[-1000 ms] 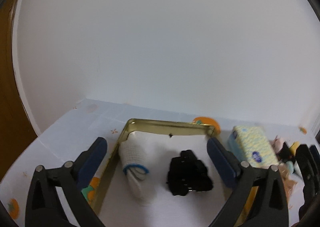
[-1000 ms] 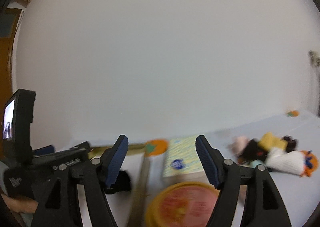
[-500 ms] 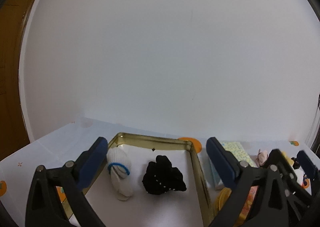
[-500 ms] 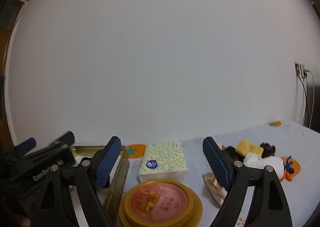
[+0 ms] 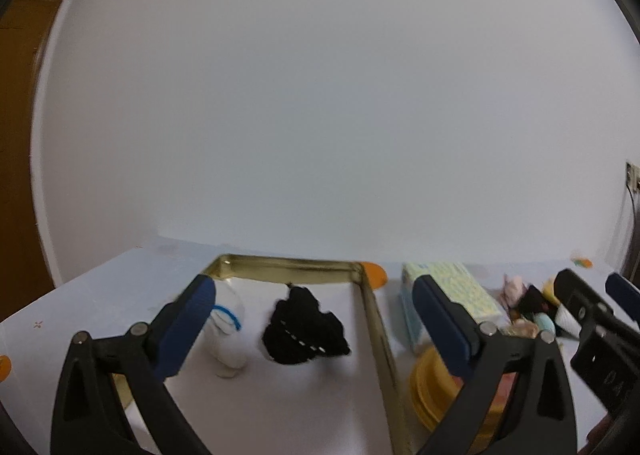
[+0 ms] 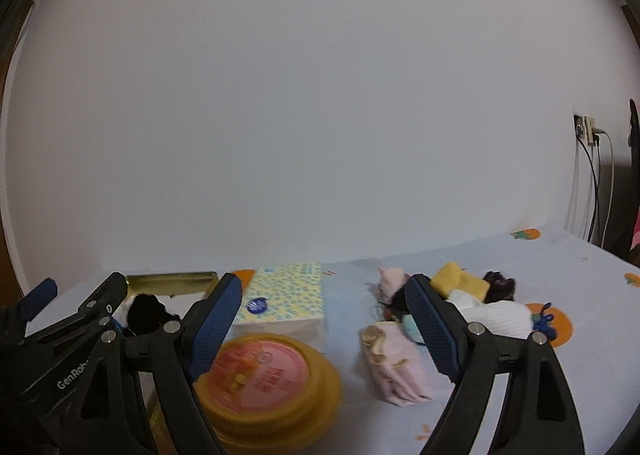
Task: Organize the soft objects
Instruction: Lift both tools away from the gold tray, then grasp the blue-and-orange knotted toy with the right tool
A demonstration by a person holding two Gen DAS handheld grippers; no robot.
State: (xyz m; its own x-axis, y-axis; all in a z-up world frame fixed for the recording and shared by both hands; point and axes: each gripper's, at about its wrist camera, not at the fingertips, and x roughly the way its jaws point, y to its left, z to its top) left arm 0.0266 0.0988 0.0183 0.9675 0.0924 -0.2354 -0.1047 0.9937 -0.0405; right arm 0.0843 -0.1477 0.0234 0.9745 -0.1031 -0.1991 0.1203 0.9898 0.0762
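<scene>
A: What's in the tin?

B: My left claw (image 5: 312, 319) is spread wide, holding nothing, above the gold tin (image 5: 288, 269) at the desk's left end. Inside it lie a white rolled sock (image 5: 228, 331) toward the left wall and a black sock (image 5: 304, 331) mid-tin.

A: And the right?

B: My right claw (image 6: 324, 319) also gapes empty. Past the tissue pack (image 6: 288, 295) and yellow lid (image 6: 268, 379), a pink pouch (image 6: 396, 367) lies before the pile of soft things (image 6: 472, 295) toward the desk's right end.
</scene>
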